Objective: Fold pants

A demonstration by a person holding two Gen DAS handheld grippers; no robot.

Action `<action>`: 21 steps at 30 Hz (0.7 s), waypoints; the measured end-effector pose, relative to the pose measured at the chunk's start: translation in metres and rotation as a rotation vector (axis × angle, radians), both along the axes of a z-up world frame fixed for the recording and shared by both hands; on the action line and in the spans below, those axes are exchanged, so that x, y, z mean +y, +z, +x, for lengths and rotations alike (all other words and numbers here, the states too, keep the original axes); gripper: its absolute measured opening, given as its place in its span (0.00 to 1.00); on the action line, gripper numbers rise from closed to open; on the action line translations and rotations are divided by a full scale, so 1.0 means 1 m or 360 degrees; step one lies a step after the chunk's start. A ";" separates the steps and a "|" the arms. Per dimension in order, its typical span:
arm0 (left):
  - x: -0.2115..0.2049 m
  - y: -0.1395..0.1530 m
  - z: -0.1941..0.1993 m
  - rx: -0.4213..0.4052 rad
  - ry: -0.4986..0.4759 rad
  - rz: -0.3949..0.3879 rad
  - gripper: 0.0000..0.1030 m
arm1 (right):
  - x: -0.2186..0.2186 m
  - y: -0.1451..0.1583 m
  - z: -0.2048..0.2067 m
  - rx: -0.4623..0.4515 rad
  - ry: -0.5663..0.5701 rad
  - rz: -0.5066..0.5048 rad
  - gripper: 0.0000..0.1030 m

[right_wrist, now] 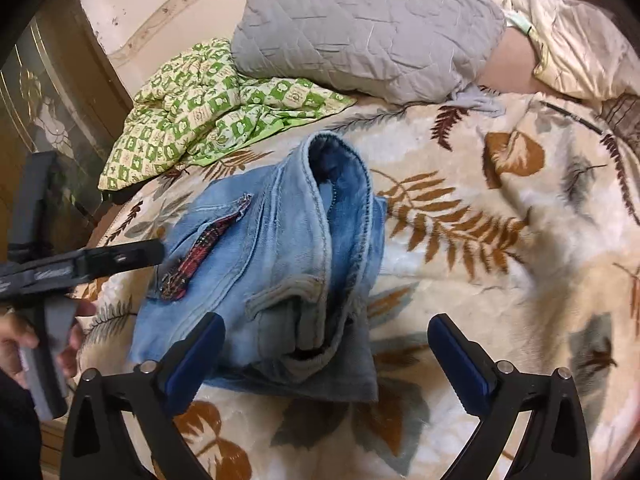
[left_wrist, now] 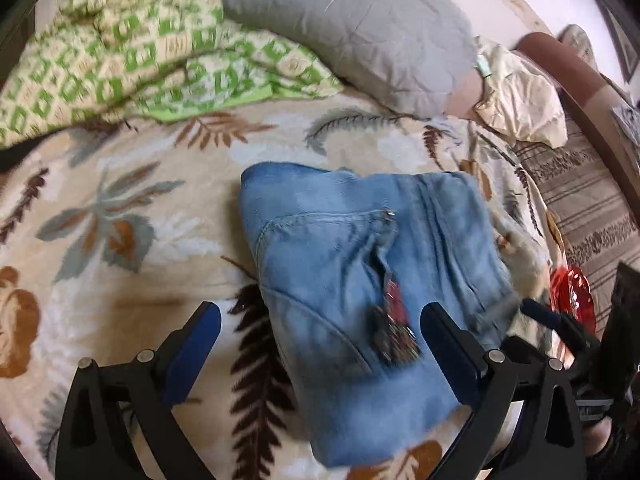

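Note:
A pair of light blue jeans [left_wrist: 360, 272] lies folded into a compact bundle on the leaf-patterned blanket [left_wrist: 132, 208]. A red plaid patch shows through a rip in the denim [right_wrist: 196, 256]. My left gripper [left_wrist: 320, 324] hovers above the near part of the bundle, its jaws wide apart and nothing pinched between the blue pads. My right gripper [right_wrist: 326, 344] is open too, above the waistband end of the jeans [right_wrist: 312, 240], holding nothing. The left gripper [right_wrist: 120, 260] also shows at the left edge of the right wrist view, held by a hand [right_wrist: 24, 340].
A green checked quilt [left_wrist: 132, 60] is bunched at the back left of the bed, with a grey quilted pillow [right_wrist: 360, 28] and a cream pillow [right_wrist: 580, 44] behind. A striped sheet [left_wrist: 588, 208] and something red and shiny [left_wrist: 572, 292] lie to the right.

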State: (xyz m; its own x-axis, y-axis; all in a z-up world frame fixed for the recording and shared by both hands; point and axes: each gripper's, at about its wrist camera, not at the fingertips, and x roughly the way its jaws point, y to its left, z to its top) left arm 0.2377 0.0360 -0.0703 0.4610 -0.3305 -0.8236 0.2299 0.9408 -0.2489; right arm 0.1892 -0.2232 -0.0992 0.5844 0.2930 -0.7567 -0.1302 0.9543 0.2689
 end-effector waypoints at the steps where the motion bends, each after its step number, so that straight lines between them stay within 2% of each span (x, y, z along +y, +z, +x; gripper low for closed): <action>1: -0.002 0.006 -0.009 -0.0047 0.0003 0.0028 0.97 | -0.002 0.003 -0.002 -0.0006 0.0001 -0.0010 0.99; 6: -0.013 0.021 -0.050 -0.0330 0.0077 0.0310 0.97 | -0.011 0.014 -0.013 -0.0039 -0.0032 -0.0119 1.00; 12: -0.023 0.016 -0.100 -0.0511 0.0155 0.0453 0.98 | -0.025 0.018 -0.029 -0.0048 -0.0041 -0.0245 1.00; 18: -0.023 0.003 -0.140 -0.0557 0.0259 0.0453 0.98 | -0.041 0.020 -0.051 -0.0065 -0.0123 -0.0248 1.00; 21: -0.019 -0.001 -0.147 -0.0568 0.0288 0.0451 0.98 | -0.046 0.021 -0.056 -0.0065 -0.0142 -0.0237 1.00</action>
